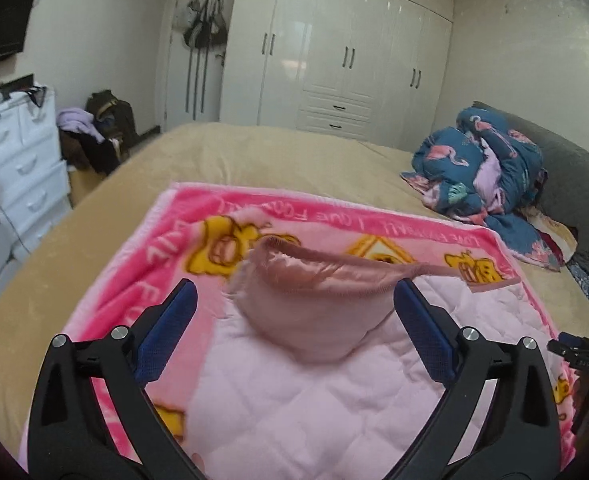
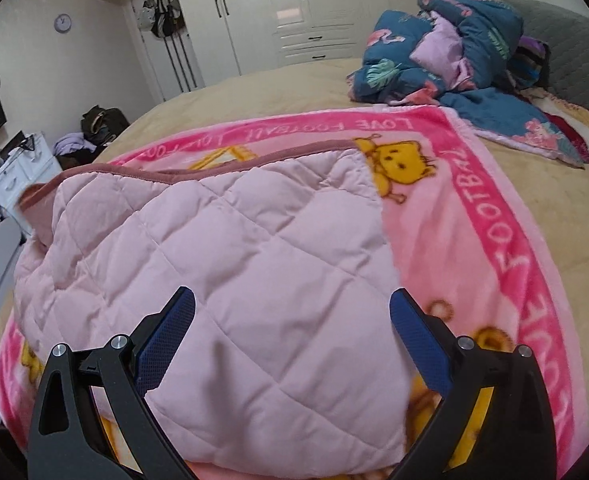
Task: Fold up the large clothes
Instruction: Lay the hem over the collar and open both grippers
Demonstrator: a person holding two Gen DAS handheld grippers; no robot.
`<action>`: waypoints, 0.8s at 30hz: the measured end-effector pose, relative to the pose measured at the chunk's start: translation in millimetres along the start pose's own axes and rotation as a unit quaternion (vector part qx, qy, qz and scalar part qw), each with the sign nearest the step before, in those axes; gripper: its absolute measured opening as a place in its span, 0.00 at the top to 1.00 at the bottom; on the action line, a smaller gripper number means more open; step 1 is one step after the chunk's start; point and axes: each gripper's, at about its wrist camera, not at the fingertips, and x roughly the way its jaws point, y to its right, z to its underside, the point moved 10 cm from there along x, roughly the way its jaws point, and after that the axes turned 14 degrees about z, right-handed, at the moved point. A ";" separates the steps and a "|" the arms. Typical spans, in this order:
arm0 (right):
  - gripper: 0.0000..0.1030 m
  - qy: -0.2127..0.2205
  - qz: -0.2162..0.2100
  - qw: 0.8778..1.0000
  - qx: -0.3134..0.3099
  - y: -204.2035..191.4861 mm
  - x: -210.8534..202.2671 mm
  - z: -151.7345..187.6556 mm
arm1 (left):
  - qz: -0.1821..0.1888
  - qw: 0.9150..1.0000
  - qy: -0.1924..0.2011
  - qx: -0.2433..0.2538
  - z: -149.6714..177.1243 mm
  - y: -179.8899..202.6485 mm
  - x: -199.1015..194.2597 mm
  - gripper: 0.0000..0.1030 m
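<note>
1. We see the pale pink quilted garment lying on the pink cartoon blanket, which is spread over the tan bed. One end with a dusty-rose hem stands up in a loose, curled flap instead of lying flat.
2. Our left gripper has its jaws spread wide and holds nothing; the raised flap sits between the blue pads without being pinched. We judge the flap may flop back the wrong way and undo the fold.
3. Our right gripper is likewise wide apart and empty, hovering above the quilted surface. If we close here, we risk pinching only the top layer, or catching the blanket beneath as well.
4. The padded fabric looks puffy and slippery, so we expect a shallow grip to slide off.
5. The blanket could drag along with the garment and wrinkle.
6. The heap of blue flamingo bedding lies well apart, so we see little danger there.
</note>
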 end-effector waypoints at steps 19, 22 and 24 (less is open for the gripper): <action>0.47 -0.021 0.026 0.999 -0.008 19.0 36.6 18.8 | -0.008 0.984 -0.168 -0.053 126.3 -62.6 71.0 0.23; 0.75 -0.012 0.015 1.000 0.010 16.2 39.9 8.6 | -0.004 0.986 -0.153 -0.064 122.6 -62.4 78.2 0.75; 0.83 -0.004 0.017 1.000 0.008 12.7 40.7 -1.3 | -0.009 0.988 -0.146 -0.056 112.0 -57.9 82.8 0.86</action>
